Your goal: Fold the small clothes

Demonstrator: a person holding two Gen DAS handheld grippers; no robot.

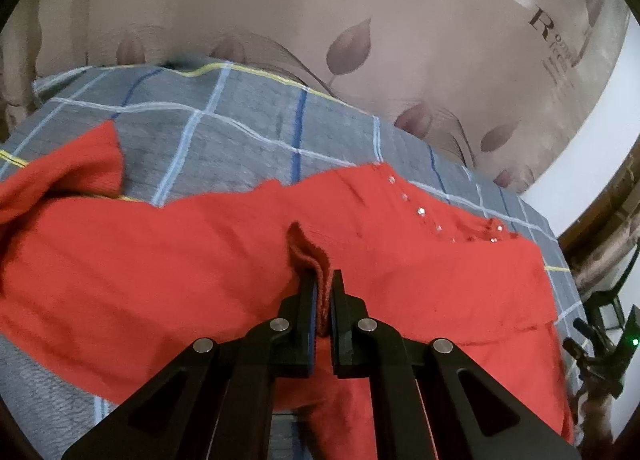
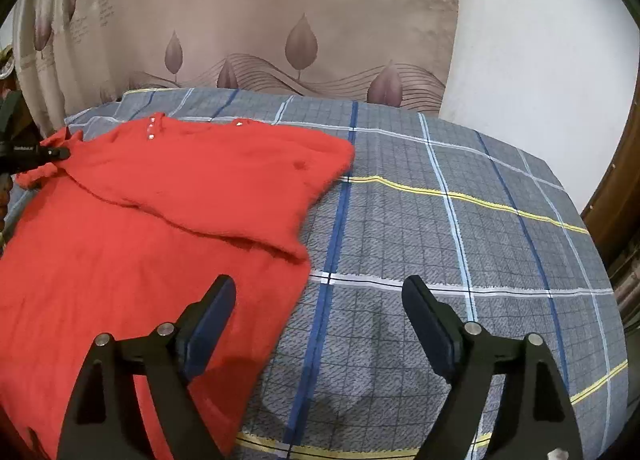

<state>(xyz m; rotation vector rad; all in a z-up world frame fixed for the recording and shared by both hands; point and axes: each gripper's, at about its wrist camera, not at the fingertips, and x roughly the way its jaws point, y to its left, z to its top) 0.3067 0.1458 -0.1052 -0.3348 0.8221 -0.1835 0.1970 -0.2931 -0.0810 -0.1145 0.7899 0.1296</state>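
Closest to my left camera, the left gripper (image 1: 325, 280) is pinching a raised fold of the red sweater (image 1: 224, 260), its two black fingers pressed together on the knit with the ridge of fabric standing up just past the tips. I am seeing the sweater lying spread across the bed (image 1: 224, 132), which is wearing a grey plaid cover with blue, white and yellow lines. One sleeve (image 1: 76, 164) is lying out toward the left side of that view, and a curved row of small shiny studs (image 1: 420, 212) is running along the neckline toward the far right. In my right camera, the right gripper (image 2: 318, 300) is hanging spread wide with nothing between its fingers: the left finger is sitting over the sweater's (image 2: 160, 200) near edge, the right finger over bare plaid cover (image 2: 460, 220). I am seeing the garment lying on the left half of the bed there, with its upper part folded over the body so a thick doubled edge is running diagonally toward the middle. A beige leaf-print curtain (image 2: 280, 20) is hanging behind the far edge of the bed, beside a white wall (image 2: 540, 60).
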